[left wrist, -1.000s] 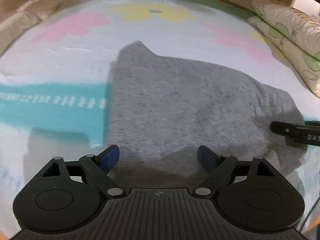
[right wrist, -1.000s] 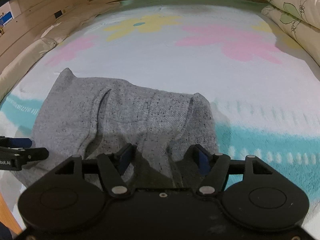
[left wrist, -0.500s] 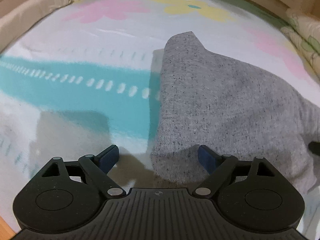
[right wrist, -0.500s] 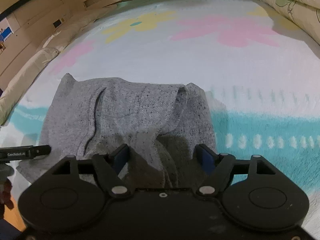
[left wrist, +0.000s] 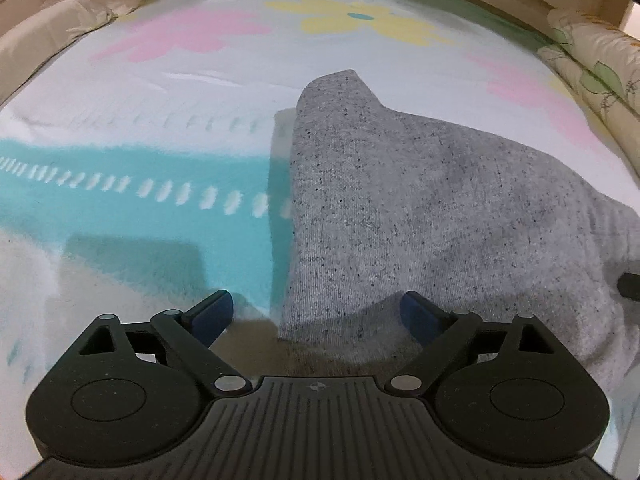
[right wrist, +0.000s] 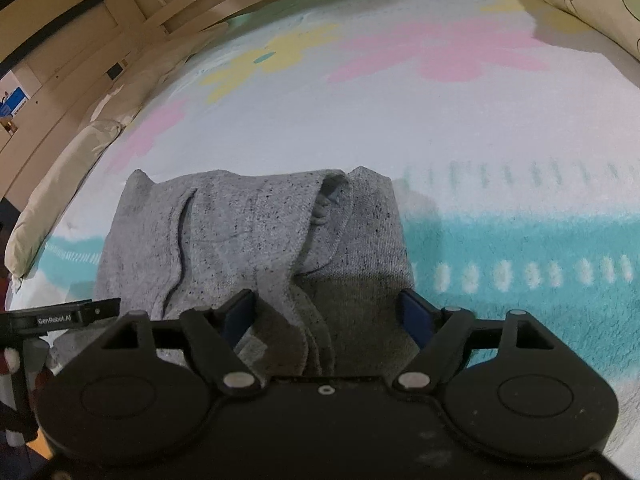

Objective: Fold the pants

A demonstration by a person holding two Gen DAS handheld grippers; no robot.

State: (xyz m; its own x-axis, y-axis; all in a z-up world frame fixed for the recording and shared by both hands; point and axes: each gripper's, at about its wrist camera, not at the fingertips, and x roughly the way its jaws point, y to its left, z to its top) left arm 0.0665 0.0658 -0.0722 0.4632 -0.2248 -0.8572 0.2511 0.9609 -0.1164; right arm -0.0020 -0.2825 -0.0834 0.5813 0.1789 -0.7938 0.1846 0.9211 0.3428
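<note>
The grey speckled pants (left wrist: 420,200) lie folded into a compact bundle on the bed. My left gripper (left wrist: 314,312) hovers over their near left corner with its jaws opening; the cloth edge lies under the gap and the pads do not touch it. My right gripper (right wrist: 328,314) is over the near right part of the pants (right wrist: 248,232), jaws also opening. A raised ridge of fabric runs between its fingers without being pinched. The left gripper's finger (right wrist: 76,312) shows at the left edge of the right wrist view.
The bedspread (left wrist: 160,80) is white with pink and yellow flowers and a teal band (right wrist: 520,240). Floral pillows (left wrist: 600,60) lie along the right side. A padded cream bolster (right wrist: 60,184) and a wooden frame border the left and far sides.
My left gripper has shifted left, from over the middle of the pants to their left edge. The right gripper has rolled and moved slightly sideways. Both pairs of jaws stand a little wider.
</note>
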